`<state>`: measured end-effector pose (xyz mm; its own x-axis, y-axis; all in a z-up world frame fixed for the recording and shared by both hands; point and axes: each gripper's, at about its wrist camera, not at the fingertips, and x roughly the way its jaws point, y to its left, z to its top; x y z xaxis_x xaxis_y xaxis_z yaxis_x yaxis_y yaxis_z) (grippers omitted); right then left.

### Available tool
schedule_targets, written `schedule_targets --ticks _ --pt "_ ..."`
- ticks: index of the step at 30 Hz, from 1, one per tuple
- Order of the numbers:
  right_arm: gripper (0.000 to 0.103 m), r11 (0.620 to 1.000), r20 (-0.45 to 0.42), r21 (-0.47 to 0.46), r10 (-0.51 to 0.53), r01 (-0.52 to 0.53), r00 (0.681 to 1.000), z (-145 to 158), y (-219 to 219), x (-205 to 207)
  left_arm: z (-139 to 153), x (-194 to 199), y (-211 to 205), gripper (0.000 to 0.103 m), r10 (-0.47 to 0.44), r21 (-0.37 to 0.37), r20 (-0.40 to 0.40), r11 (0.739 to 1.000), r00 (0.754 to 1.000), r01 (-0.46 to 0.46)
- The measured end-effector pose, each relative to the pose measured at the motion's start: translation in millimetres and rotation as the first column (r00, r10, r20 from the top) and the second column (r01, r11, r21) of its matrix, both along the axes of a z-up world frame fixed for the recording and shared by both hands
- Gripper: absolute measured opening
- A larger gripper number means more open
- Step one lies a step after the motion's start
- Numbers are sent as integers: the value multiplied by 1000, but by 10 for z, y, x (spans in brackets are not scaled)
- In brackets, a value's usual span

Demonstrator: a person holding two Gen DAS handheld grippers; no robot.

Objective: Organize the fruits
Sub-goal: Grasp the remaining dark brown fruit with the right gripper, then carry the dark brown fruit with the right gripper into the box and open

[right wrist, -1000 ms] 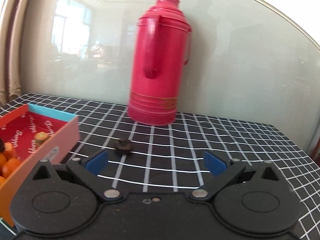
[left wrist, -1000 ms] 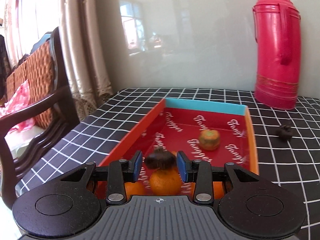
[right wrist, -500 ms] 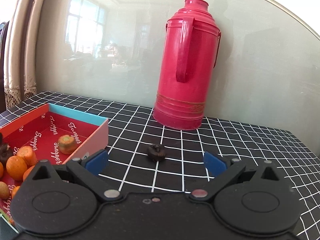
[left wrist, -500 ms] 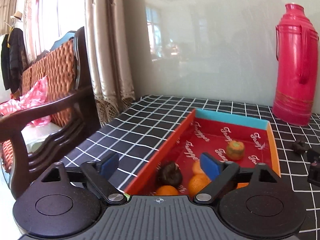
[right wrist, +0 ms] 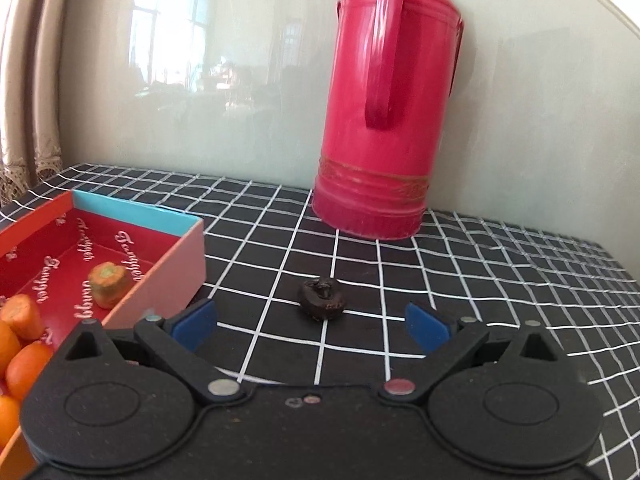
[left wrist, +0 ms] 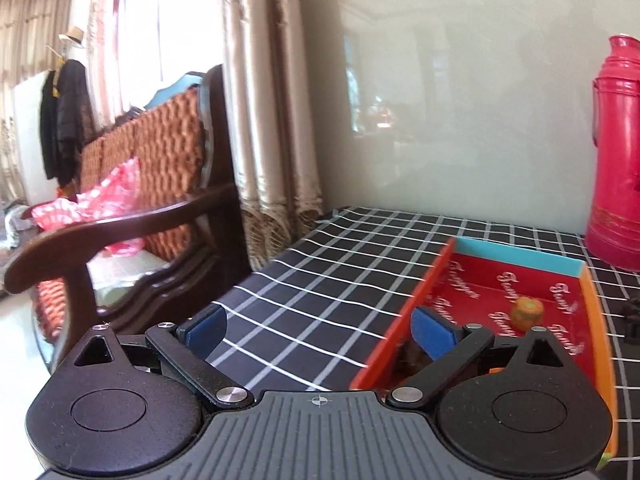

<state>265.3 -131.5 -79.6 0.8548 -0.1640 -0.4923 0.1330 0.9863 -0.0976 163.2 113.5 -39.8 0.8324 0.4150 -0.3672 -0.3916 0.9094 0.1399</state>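
— Now that the left gripper (left wrist: 318, 326) has let its dark fruit drop into the red box (left wrist: 440, 276) and swung off, jaws opening and empty, what's left?

— One dark fruit (right wrist: 323, 295) on the tabletop, midway to the far edge (near the flask (right wrist: 384, 100)); the right gripper (right wrist: 310, 326) faces it, wide, closing slightly. The box's script? Unreadable.

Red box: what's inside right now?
The red box holds a greenish-orange fruit alone mid-floor and orange fruits at its near end; the right gripper body hides the rest.
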Motion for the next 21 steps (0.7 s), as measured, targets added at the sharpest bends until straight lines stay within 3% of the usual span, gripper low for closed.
schedule_targets --ticks 4,7,16,18,20,21 --pt "81 997 -66 73 -16 21 998 -94 -119 223 -13 -41 121 99 35 15 11 999 999 -35" --pt "80 994 -96 102 -16 26 995 -148 -166 350 -21 -60 182 99 46 12 11 999 999 -46" --pt "60 994 -116 112 4 9 993 -216 -173 523 -53 -157 329 100 76 11 -1 997 997 -76" --pt "51 994 -110 105 0 12 994 -209 -171 520 -64 -183 400 100 92 3 -6 996 996 -92" --pt "30 995 -105 104 9 2 994 -189 -168 508 -74 -217 477 100 111 -5 -9 994 994 -112" --pt "29 994 -104 112 15 -4 994 -182 -168 494 -79 -229 517 100 122 -7 -11 992 992 -122"
